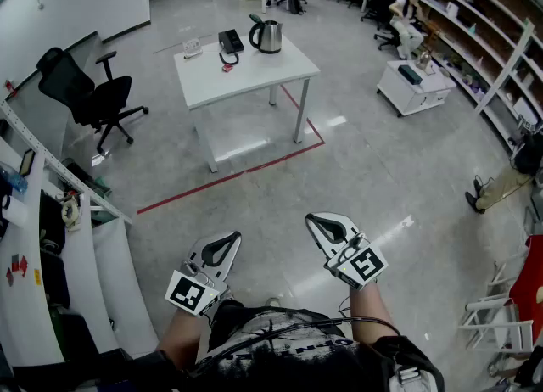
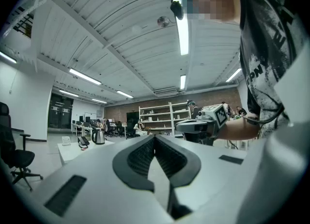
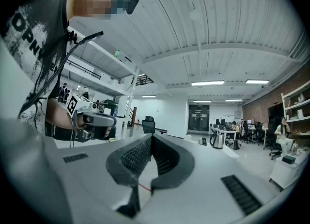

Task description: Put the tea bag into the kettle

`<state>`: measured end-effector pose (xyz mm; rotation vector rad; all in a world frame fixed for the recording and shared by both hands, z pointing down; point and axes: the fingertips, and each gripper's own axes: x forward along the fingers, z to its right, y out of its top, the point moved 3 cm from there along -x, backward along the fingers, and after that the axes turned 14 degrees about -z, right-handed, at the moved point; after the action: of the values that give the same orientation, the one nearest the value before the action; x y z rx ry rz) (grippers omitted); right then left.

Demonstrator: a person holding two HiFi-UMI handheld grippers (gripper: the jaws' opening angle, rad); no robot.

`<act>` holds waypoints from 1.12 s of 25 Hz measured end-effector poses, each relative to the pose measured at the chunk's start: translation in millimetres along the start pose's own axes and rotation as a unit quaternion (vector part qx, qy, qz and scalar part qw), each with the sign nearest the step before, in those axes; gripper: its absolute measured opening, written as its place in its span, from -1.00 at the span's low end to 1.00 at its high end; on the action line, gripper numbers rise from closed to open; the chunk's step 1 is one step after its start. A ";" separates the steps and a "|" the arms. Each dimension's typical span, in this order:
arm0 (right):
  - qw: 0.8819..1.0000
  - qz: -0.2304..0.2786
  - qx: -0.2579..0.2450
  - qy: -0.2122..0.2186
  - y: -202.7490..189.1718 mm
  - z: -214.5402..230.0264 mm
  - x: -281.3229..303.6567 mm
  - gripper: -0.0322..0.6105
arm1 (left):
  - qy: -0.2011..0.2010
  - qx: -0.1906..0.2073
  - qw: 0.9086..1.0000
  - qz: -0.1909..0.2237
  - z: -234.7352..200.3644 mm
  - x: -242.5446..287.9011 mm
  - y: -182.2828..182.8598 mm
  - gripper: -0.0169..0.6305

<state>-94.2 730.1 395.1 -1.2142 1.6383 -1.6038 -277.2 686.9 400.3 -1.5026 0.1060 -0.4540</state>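
Note:
A steel kettle [image 1: 267, 36] with a black handle stands on the far side of a white table [image 1: 254, 76], several steps ahead of me. Beside it lie a black flat object [image 1: 230, 41] and a small reddish item [image 1: 227, 67], too small to tell as the tea bag. My left gripper [image 1: 229, 236] and right gripper [image 1: 316, 219] are held level close to my body, far from the table, both shut with nothing in them. The kettle [image 2: 98, 136] shows small in the left gripper view, and the kettle [image 3: 217, 140] also appears beyond the right gripper [image 3: 151, 138].
Red tape [image 1: 229, 176] marks the floor around the table. A black office chair [image 1: 89, 93] stands to the left, white shelving [image 1: 59, 238] runs along my near left, and a low white cabinet [image 1: 414, 86] stands at the right. People sit at desks at the back.

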 end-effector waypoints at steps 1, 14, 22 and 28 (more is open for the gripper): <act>1.000 0.001 -0.001 0.001 0.4 0.8 -0.9 -0.87 | 0.000 0.001 1.000 -0.002 0.8 1.1 0.0 -0.91; 0.999 0.026 0.006 0.029 6.0 2.7 -3.8 -0.87 | 0.020 0.006 1.000 -0.006 0.1 6.6 2.7 -0.91; 0.999 0.031 0.007 0.031 8.6 10.4 -10.1 -0.87 | 0.019 0.008 1.000 -0.010 2.6 12.6 7.9 -0.91; 0.999 0.031 0.012 0.032 4.9 15.3 -8.4 -0.87 | -0.007 0.026 1.000 -0.016 11.8 24.1 11.1 -0.91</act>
<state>-78.3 729.5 386.4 -1.0998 1.6749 -1.6330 -248.7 689.5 395.6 -1.4577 0.0584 -0.4689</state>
